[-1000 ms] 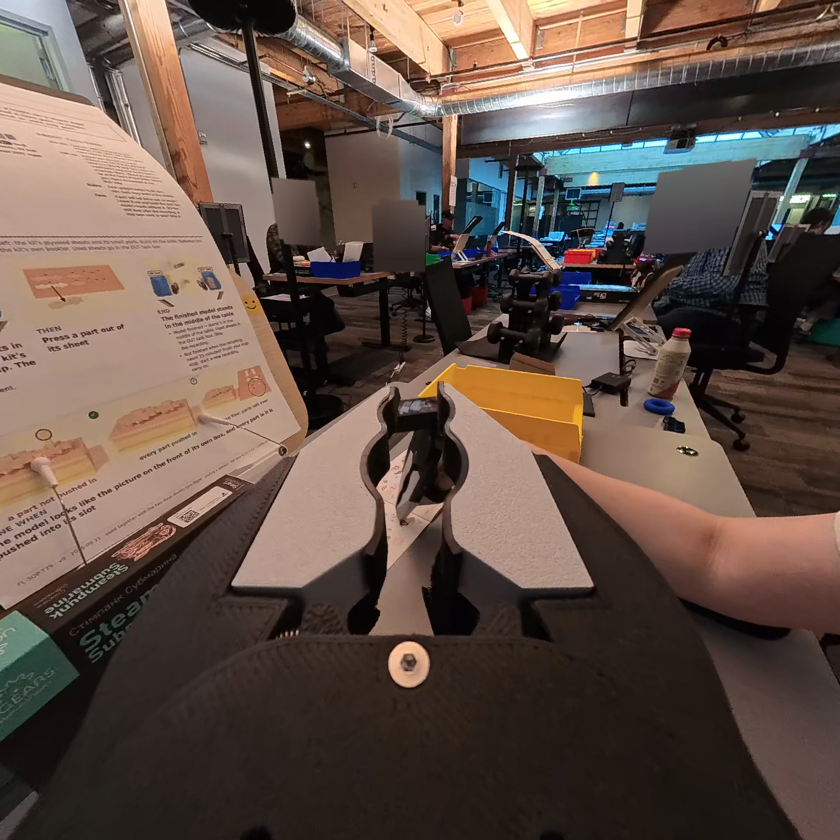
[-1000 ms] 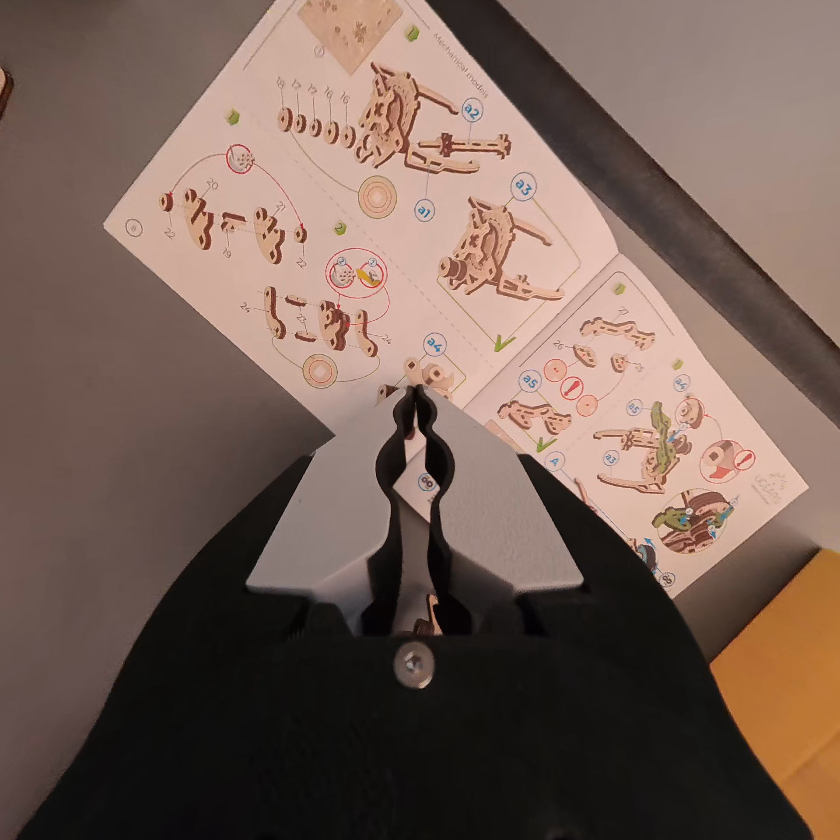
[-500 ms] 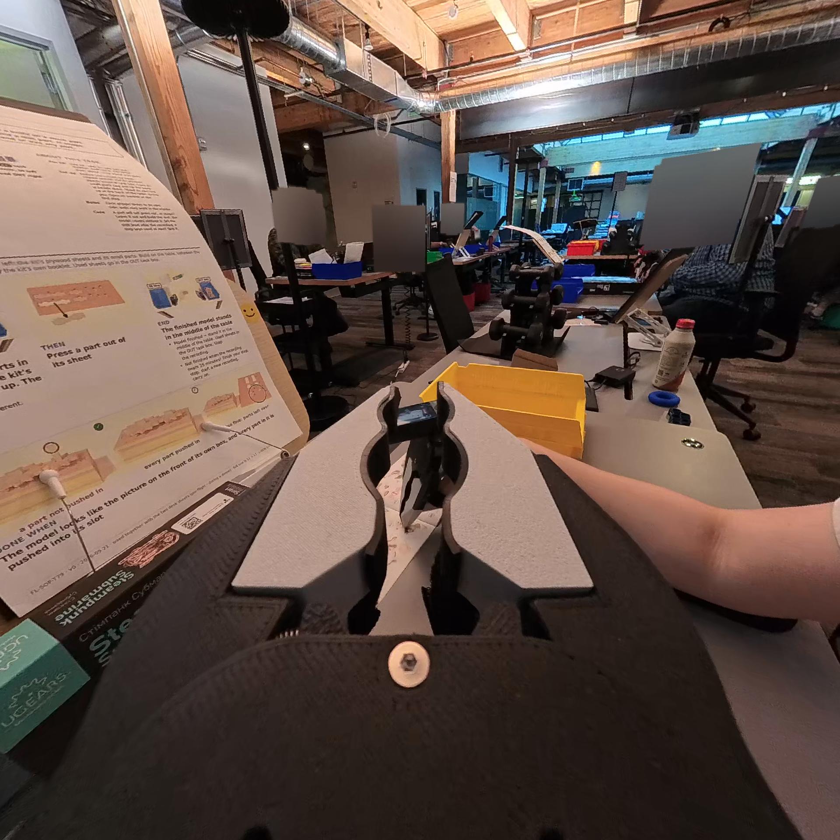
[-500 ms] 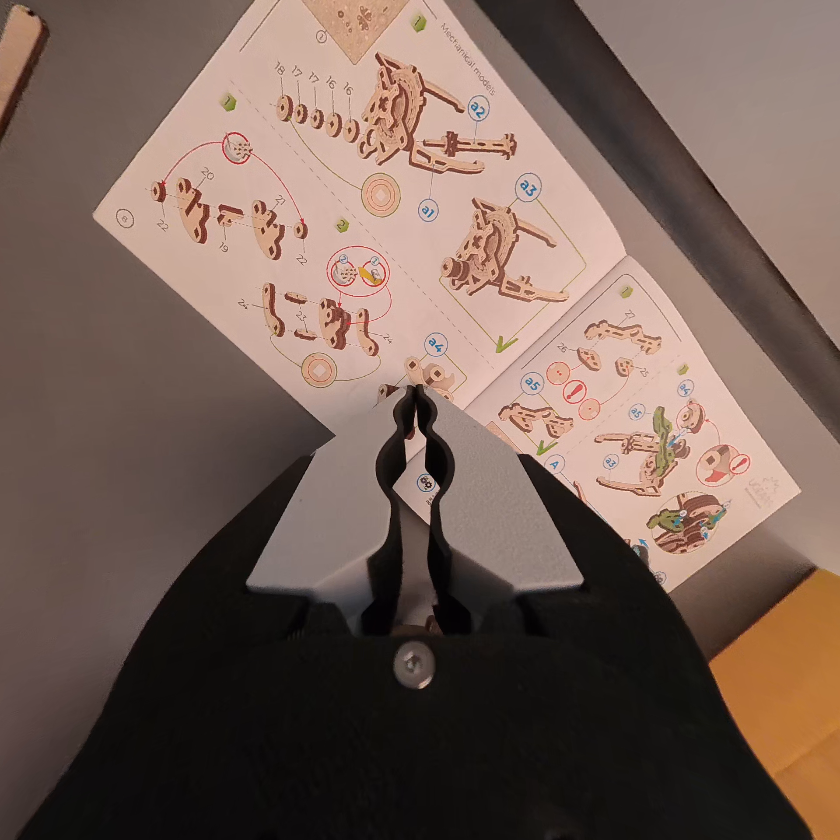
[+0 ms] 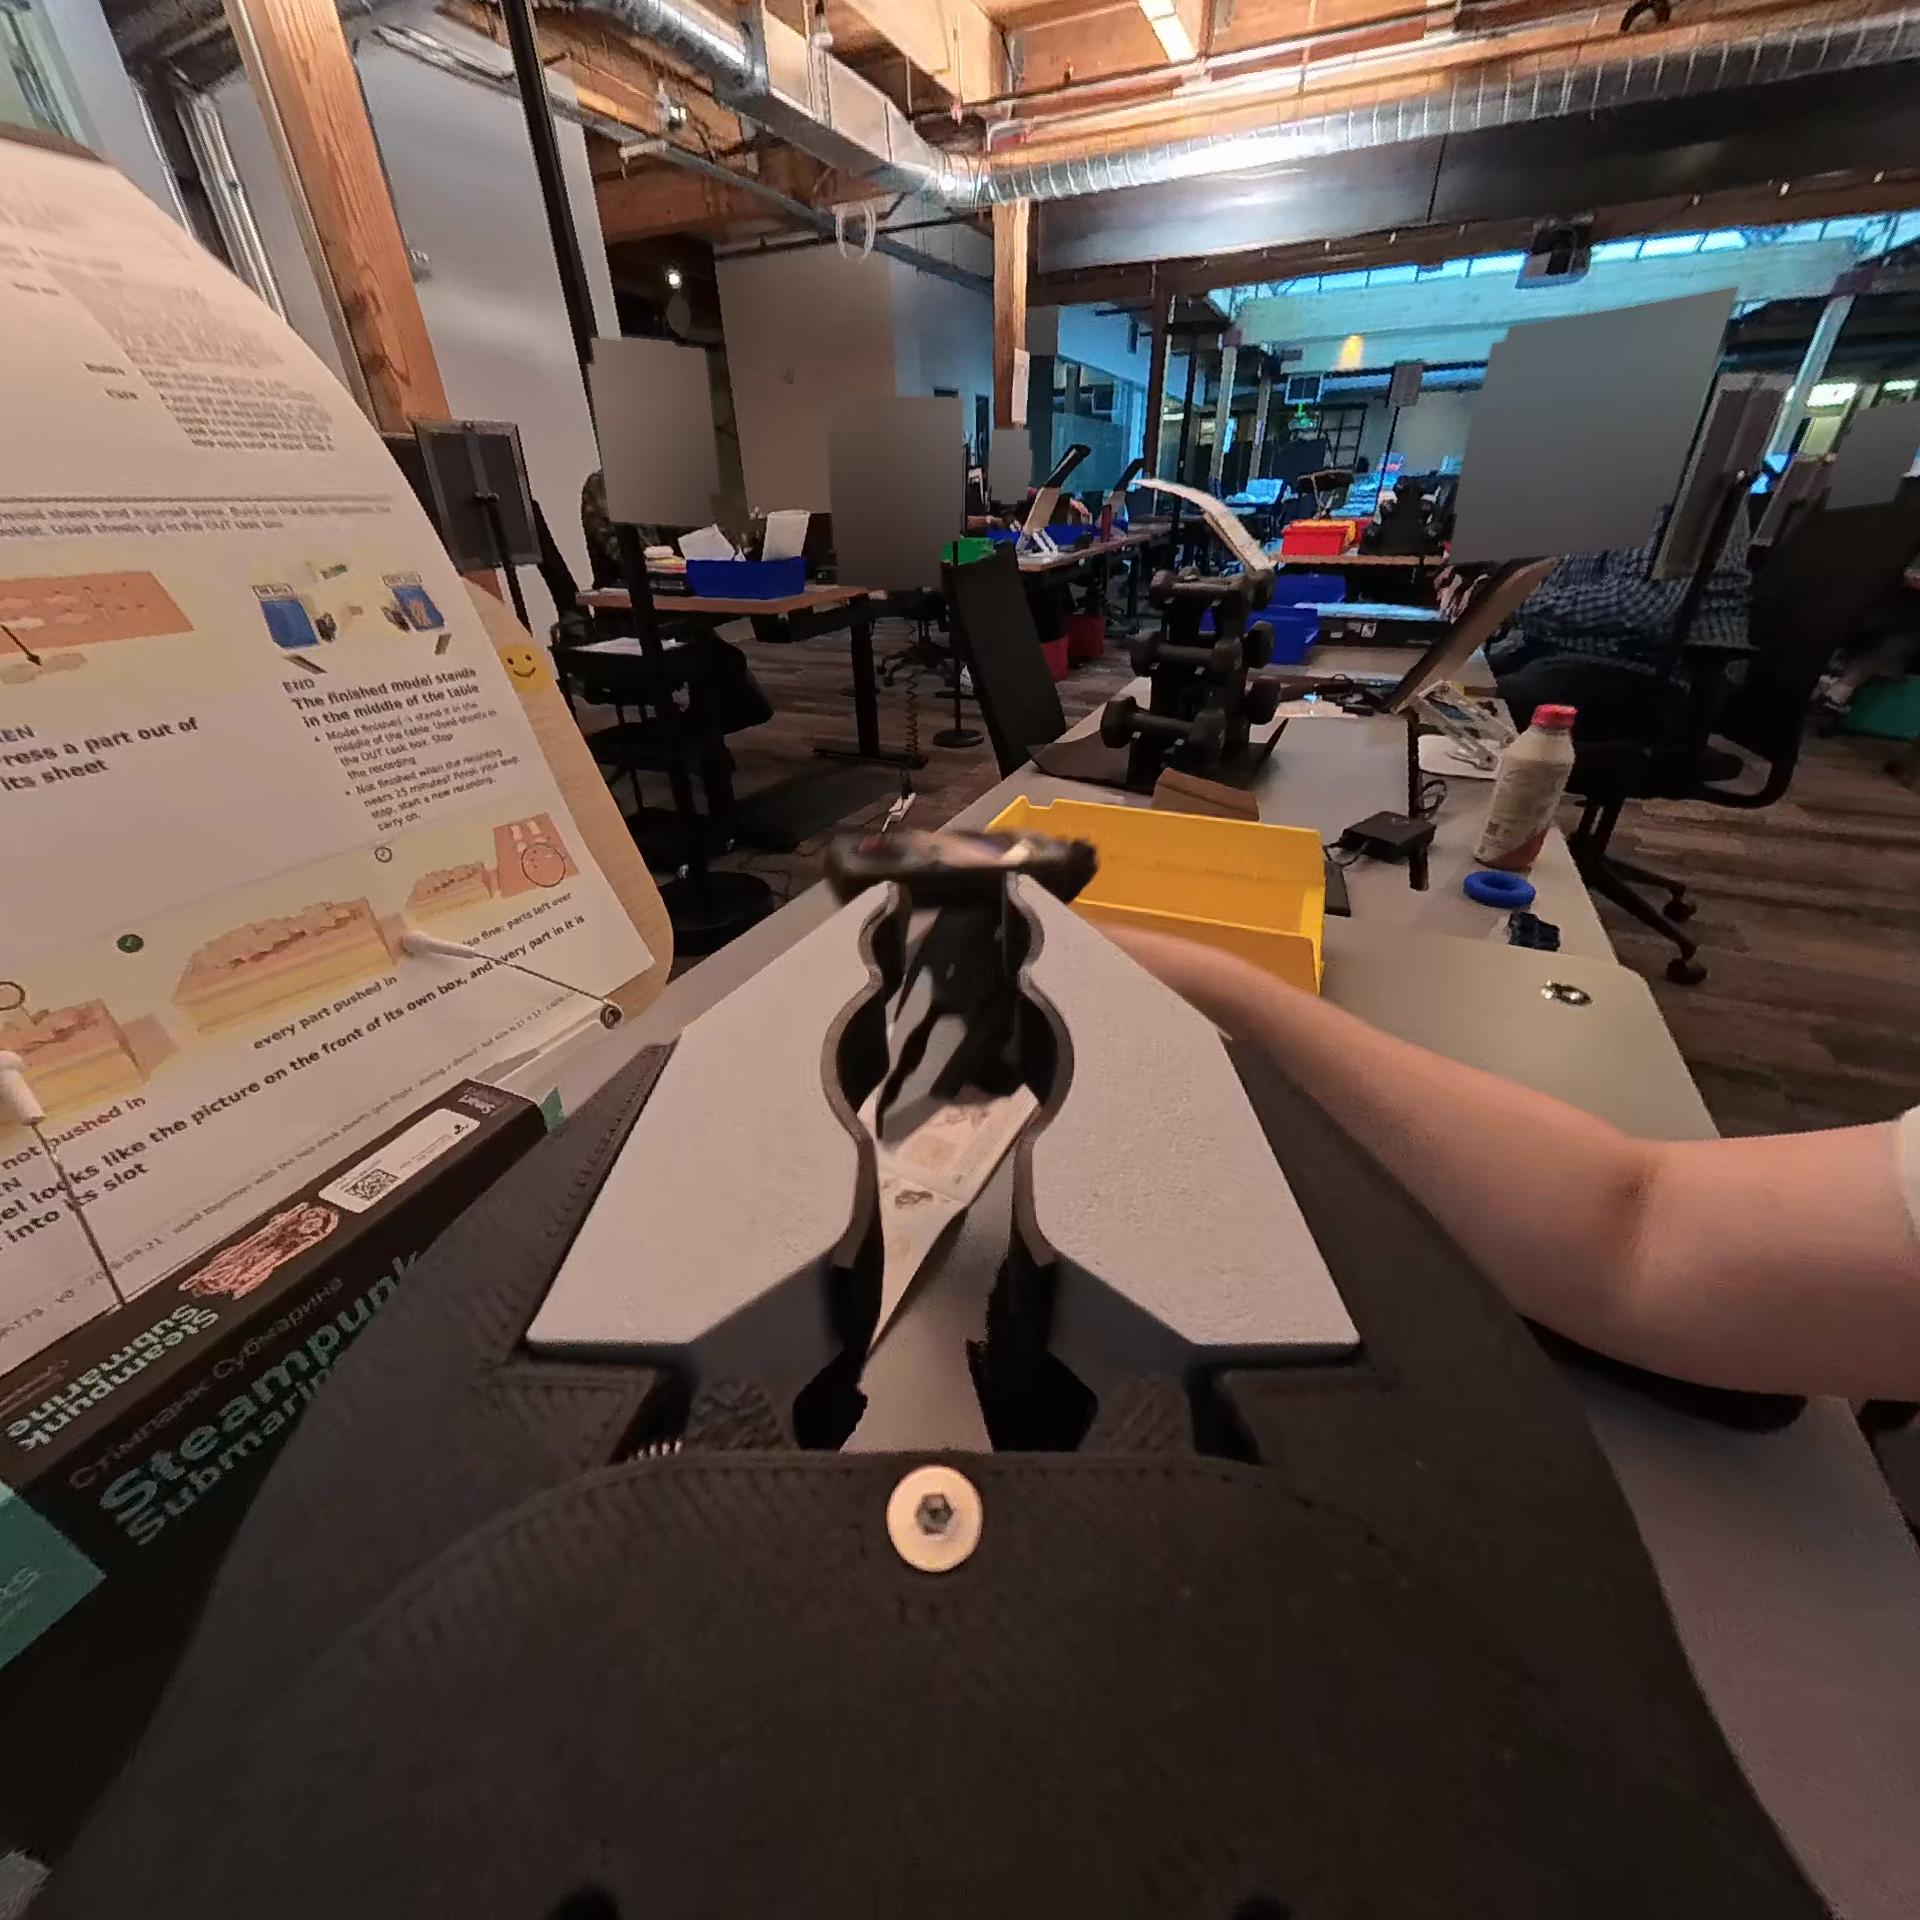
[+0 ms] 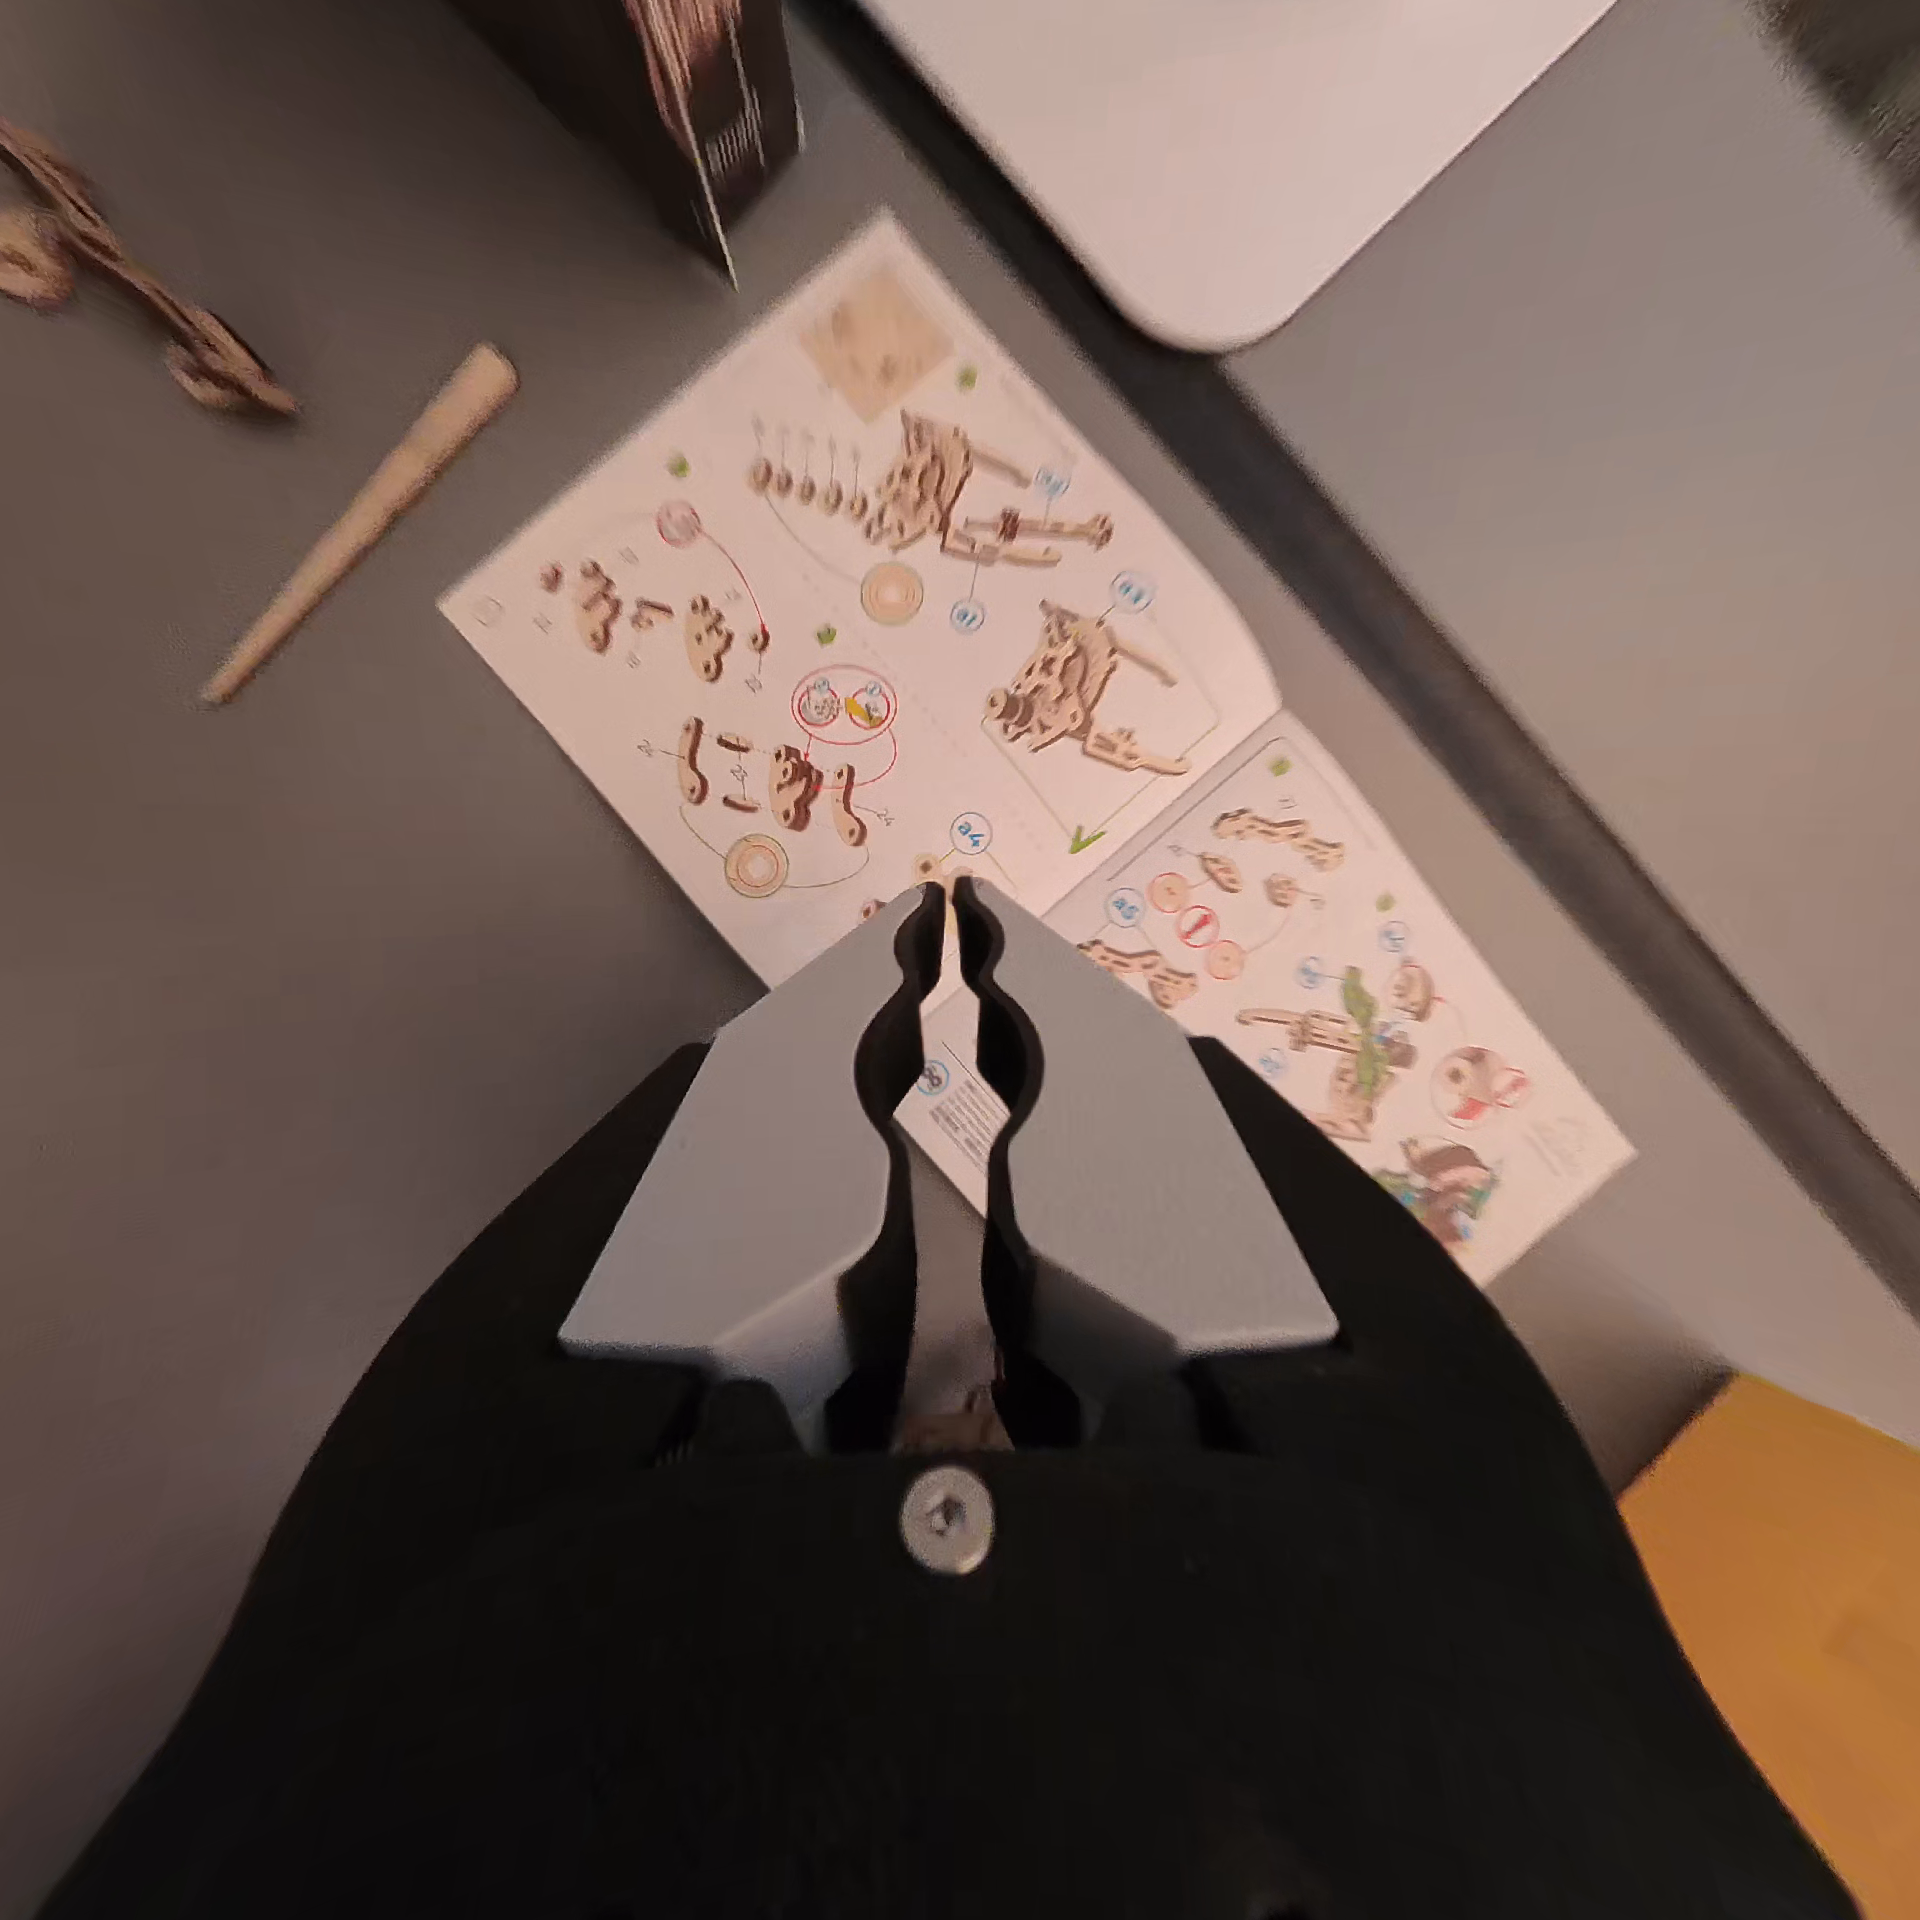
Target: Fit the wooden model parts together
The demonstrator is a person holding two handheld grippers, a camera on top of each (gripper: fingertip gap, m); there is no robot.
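My right gripper (image 6: 943,896) is shut and points down at the grey table, above an open instruction booklet (image 6: 987,675). A small tan bit shows deep in the slit between its fingers; I cannot tell what it is. A tapered wooden stick (image 6: 364,530) and a linked wooden part (image 6: 135,312) lie at the upper left, apart from the gripper. My left gripper (image 5: 958,896) is held level above the table with its fingers a little apart, and I see nothing between them. Through that gap the right tool's black housing (image 5: 961,860) shows, blurred.
A dark kit box (image 5: 260,1299) and a standing instruction sheet (image 5: 208,779) are at the left. A yellow bin (image 5: 1174,873) stands behind the grippers. A person's forearm (image 5: 1558,1195) reaches in from the right. A dark table seam (image 6: 1455,623) and a white board (image 6: 1247,135) lie beyond the booklet. My right fingertips sit around 35 centimeters from my left ones. It is some 15 centimeters from my right tips to the tapered wooden stick (image 6: 364,530).
My right gripper has pulled up and back from the booklet, so the stick, the linked part and the box have come into view. My left gripper has barely moved.
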